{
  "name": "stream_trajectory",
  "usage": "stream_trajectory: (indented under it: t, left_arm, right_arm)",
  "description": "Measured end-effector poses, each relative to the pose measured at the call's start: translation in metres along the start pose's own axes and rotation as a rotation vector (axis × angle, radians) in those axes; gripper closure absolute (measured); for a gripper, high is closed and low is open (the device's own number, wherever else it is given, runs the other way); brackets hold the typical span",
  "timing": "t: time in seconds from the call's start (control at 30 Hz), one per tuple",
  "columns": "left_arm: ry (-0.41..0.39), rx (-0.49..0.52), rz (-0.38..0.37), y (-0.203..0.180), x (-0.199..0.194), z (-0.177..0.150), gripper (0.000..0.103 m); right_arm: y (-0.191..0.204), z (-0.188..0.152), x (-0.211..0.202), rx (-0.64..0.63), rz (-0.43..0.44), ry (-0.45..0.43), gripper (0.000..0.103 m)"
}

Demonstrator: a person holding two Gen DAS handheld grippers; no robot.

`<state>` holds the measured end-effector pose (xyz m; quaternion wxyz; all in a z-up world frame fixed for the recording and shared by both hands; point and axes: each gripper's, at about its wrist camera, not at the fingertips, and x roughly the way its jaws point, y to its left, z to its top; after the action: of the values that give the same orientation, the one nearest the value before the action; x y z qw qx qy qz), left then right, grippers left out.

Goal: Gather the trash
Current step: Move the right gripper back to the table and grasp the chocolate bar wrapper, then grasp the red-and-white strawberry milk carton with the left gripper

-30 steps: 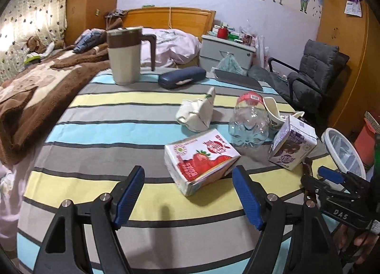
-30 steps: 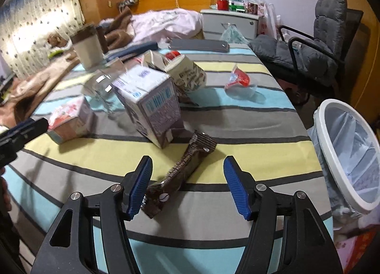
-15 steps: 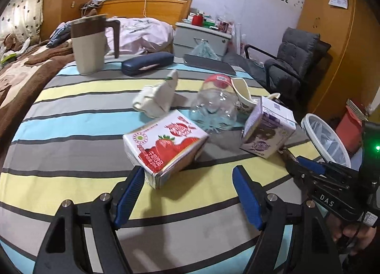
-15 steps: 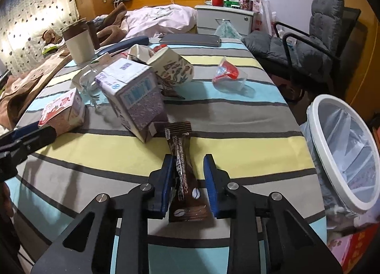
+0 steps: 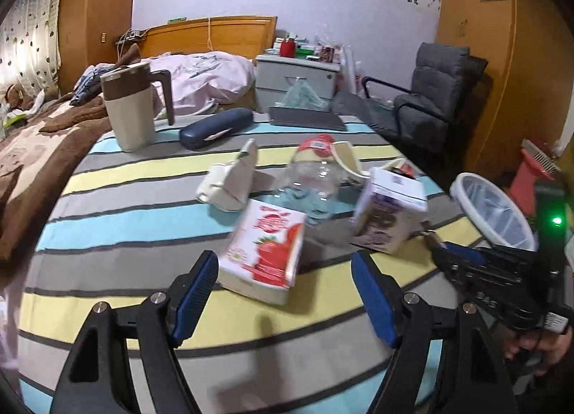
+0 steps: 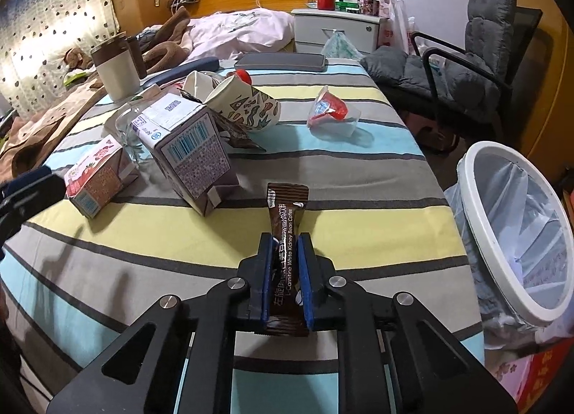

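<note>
The right tongs (image 6: 286, 263) are clamped tight on a brown coffee sachet (image 6: 286, 231), both blue pads pressing its sides, the jaws having just closed in on it, and the top end of the packet sticks out beyond the fingertips over a yellow stripe of the striped counter (image 6: 358, 170). Just off the counter's right edge sits the white-rimmed trash bin (image 6: 516, 231) with its clear liner, mouth tilted toward the camera. Over on the left side, the left tongs (image 5: 285, 270) stand wide apart and grip nothing, and the strawberry milk carton (image 5: 263, 252) lies on the counter right in front of them, one corner just beside the left pad, no contact that can be seen. Behind that carton there is a clear plastic bottle (image 5: 315, 177) with a red cap lying on its side, a crushed cream carton (image 5: 233, 180) to its left, and a purple-and-white carton (image 5: 389, 213) to its right, tipped over. From the right wrist view that purple carton leans toward the sachet, and a patterned paper cup (image 6: 247, 107) lies on its side behind it, with a small clear cup with a red lid (image 6: 332, 112) lying alone further right. At the far end of the counter stand a beige mug (image 5: 131, 109) with a brown lid, a dark blue case (image 5: 215, 128) and a flat grey tablet (image 5: 306, 119).
</note>
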<state>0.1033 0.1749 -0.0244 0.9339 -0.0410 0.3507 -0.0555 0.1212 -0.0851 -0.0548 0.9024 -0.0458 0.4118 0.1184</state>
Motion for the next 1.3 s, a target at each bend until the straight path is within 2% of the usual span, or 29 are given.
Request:
stream_trajectory:
  t: [0.13, 0.23, 0.37, 0.53, 0.63, 0.7, 0.87, 1.3]
  left_arm:
    - [0.024, -0.003, 0.009, 0.008, 0.011, 0.007, 0.024]
    - [0.062, 0.009, -0.018, 0.01, 0.024, 0.009, 0.024]
    - [0.112, 0.047, 0.009, 0.009, 0.041, 0.011, 0.023]
    - [0.13, 0.056, -0.003, 0.006, 0.05, 0.013, 0.024]
    - [0.147, 0.064, 0.017, 0.004, 0.056, 0.011, 0.024]
    - [0.155, 0.064, 0.018, 0.002, 0.058, 0.01, 0.026]
    - [0.167, 0.06, 0.027, 0.002, 0.06, 0.009, 0.041]
    - [0.158, 0.07, 0.045, 0.0, 0.054, 0.01, 0.046]
  right_arm:
    - [-0.001, 0.001, -0.001, 0.001, 0.013, -0.002, 0.087]
    - [-0.002, 0.003, -0.003, 0.005, 0.023, -0.007, 0.087]
    - [-0.003, 0.005, -0.004, 0.007, 0.031, -0.011, 0.087]
    - [-0.005, 0.008, -0.004, 0.01, 0.037, -0.016, 0.087]
    - [-0.005, 0.009, -0.003, 0.009, 0.04, -0.016, 0.087]
    - [-0.005, 0.009, -0.003, 0.008, 0.044, -0.015, 0.087]
    - [-0.005, 0.009, -0.002, 0.006, 0.048, -0.013, 0.087]
    - [-0.007, 0.008, -0.004, 0.015, 0.054, -0.017, 0.087]
